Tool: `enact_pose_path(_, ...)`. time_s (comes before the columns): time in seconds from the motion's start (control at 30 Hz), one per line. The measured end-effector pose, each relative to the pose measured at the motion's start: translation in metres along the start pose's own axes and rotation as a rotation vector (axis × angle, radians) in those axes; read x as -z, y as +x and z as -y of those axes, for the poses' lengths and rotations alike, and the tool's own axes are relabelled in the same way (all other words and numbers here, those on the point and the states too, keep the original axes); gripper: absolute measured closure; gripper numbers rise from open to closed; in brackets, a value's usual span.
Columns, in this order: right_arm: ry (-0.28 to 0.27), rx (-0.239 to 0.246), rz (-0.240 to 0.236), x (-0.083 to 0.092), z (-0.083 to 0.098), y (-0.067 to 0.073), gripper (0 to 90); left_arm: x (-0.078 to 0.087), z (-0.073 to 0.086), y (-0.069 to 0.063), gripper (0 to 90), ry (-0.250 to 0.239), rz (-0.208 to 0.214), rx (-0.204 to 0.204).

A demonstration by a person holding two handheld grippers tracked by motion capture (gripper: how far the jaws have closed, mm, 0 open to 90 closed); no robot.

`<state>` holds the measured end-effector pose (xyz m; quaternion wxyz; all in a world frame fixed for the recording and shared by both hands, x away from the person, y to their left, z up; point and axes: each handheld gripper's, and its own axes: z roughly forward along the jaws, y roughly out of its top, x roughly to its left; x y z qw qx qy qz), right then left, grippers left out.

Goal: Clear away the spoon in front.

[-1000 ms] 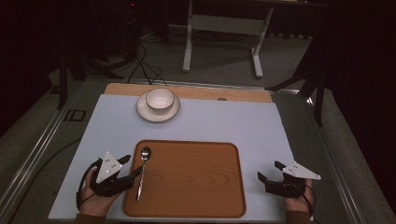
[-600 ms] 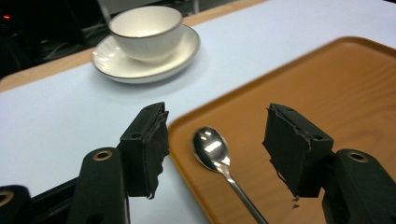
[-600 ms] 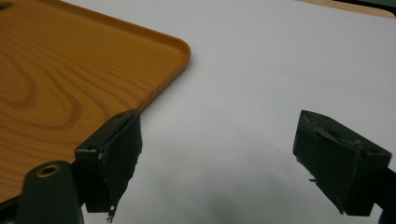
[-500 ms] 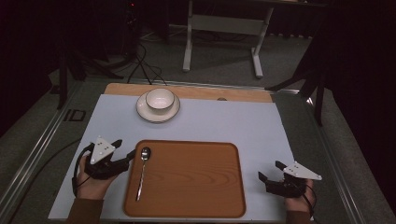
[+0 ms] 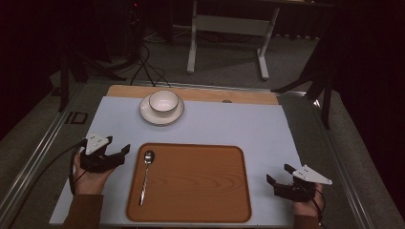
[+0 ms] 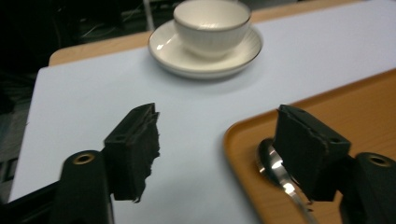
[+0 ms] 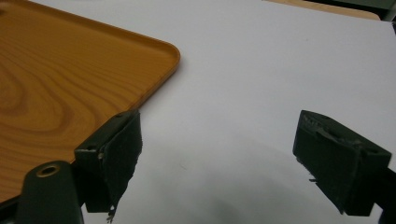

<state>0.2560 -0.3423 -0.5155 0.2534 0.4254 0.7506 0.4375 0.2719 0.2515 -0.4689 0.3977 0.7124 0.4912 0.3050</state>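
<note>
Left gripper [image 5: 118, 155] sits just off the left edge of the tray [image 5: 200, 210], jaws spread wide w/ nothing between them. In the left gripper view one jaw hangs over the white mat [image 6: 84, 88] and the other over the tray's corner, right above the spoon [image 6: 273, 164] bowl, can't tell if it's actually touching the spoon or just above it. Looks apart from the high view tbh.

Spoon [image 5: 145, 174] lies on the left side of the tray, bowl end pointing away from the person, handle running back toward the near edge.

Right gripper [image 5: 279, 179] is on the mat [image 5: 248, 124] to the right of the tray, near the front edge, also wide open and holding nothing. Right gripper view: its left jaw is just beside the tray [image 7: 70, 84] corner, other jaw over bare mat.

Cup [image 5: 163, 102] on its saucer [image 5: 161, 115] sits at the far side of the mat, well apart from both grippers. In the left gripper view the cup [image 6: 212, 25] is straight ahead btw the jaws but far off.
</note>
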Motion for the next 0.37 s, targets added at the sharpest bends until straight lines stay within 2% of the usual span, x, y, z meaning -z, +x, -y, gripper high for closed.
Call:
enact_pose_path(0.13, -0.003, -0.003, 0.004, 0.001, 0.000, -0.001, 15.4, -0.007, 0.006, 0.005, 28.1, 0.036, -0.031, 0.009)
enact_pose_path(0.23, -0.002, -0.004, 0.007, 0.001, 0.000, -0.002, 15.4, -0.009, 0.009, 0.009, 28.1, 0.036, -0.035, 0.034)
enact_pose_path(0.37, -0.002, -0.005, 0.011, 0.001, 0.001, -0.004, 15.4, -0.016, 0.016, 0.014, 27.3, 0.066, -0.058, 0.027)
